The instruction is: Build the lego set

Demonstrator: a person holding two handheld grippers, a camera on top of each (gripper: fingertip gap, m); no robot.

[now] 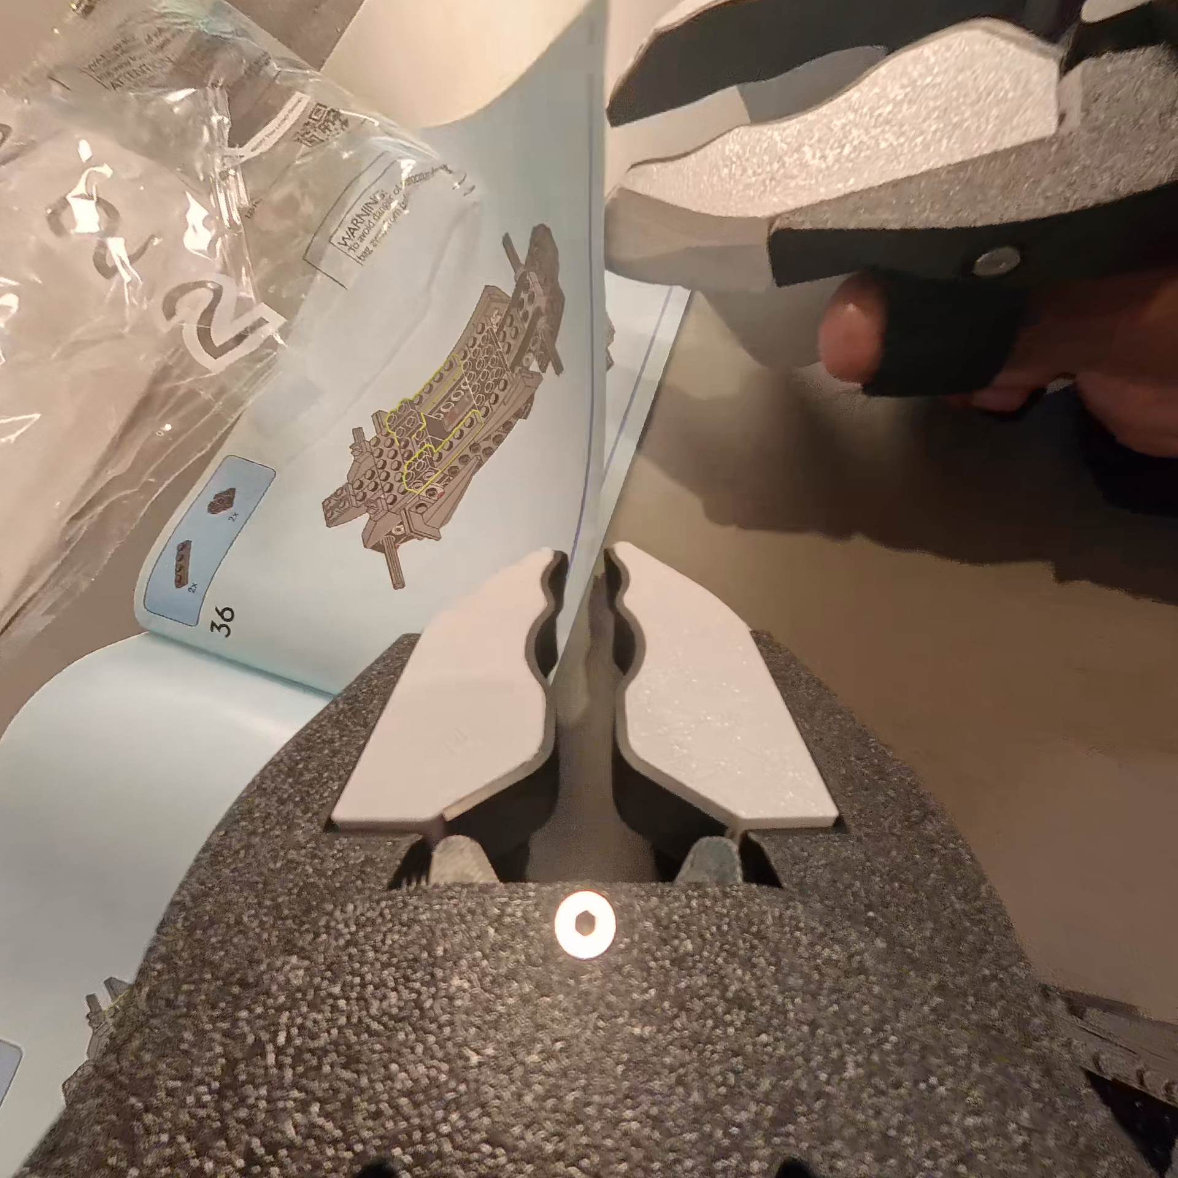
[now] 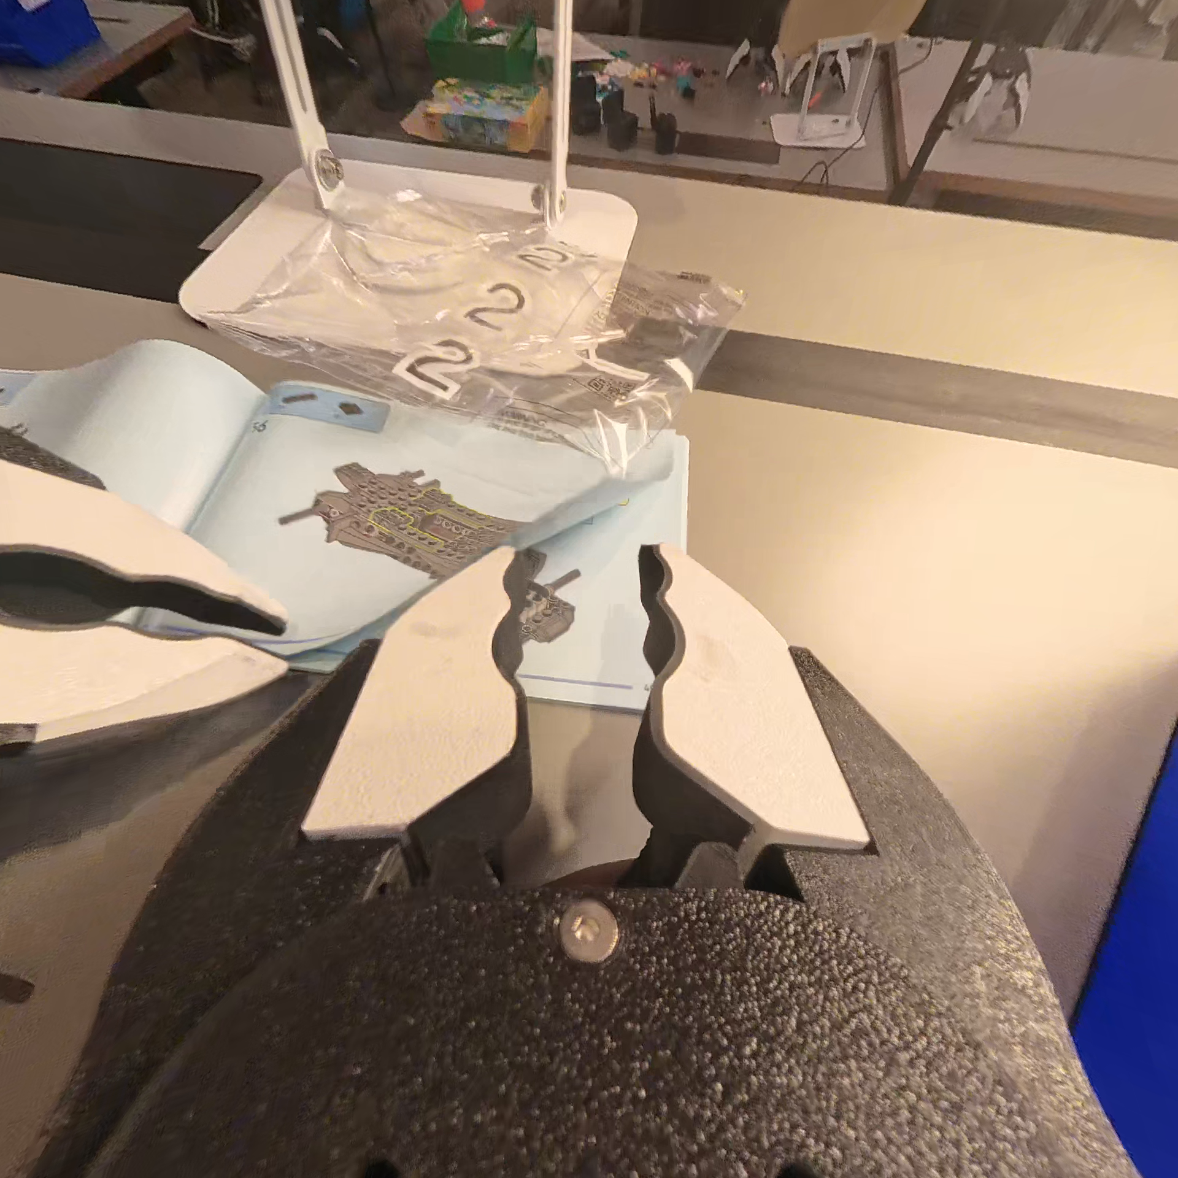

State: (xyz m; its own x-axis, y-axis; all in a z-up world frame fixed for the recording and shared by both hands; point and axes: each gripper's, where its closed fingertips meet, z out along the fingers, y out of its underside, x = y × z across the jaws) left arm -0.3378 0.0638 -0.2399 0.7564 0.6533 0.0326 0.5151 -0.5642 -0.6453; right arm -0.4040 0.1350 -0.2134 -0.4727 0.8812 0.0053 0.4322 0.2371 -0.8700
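An open light-blue instruction booklet [image 1: 382,446] with a drawing of a grey brick model lies on the beige table [image 1: 892,701]. One page stands up edge-on between the fingers of my left gripper [image 1: 585,561]. The pads are a little apart and do not press on it, so the gripper is open. In the right wrist view the left gripper [image 2: 283,644] is at the left, at the raised page's edge. My right gripper [image 2: 577,554] is open and empty, hovering over the booklet's [image 2: 382,510] lower right part. It also shows in the left wrist view [image 1: 621,127], with a hand's thumb [image 1: 854,331] beneath.
A crumpled clear plastic bag [image 2: 510,331] lies on the booklet's far edge and on a white stand base [image 2: 255,255]; it also shows in the left wrist view [image 1: 127,223]. A blue object [image 2: 1134,956] stands at the right. Boxes and small items [image 2: 484,83] sit on a far table. Some 10 cm of space lies between my two pairs of fingers.
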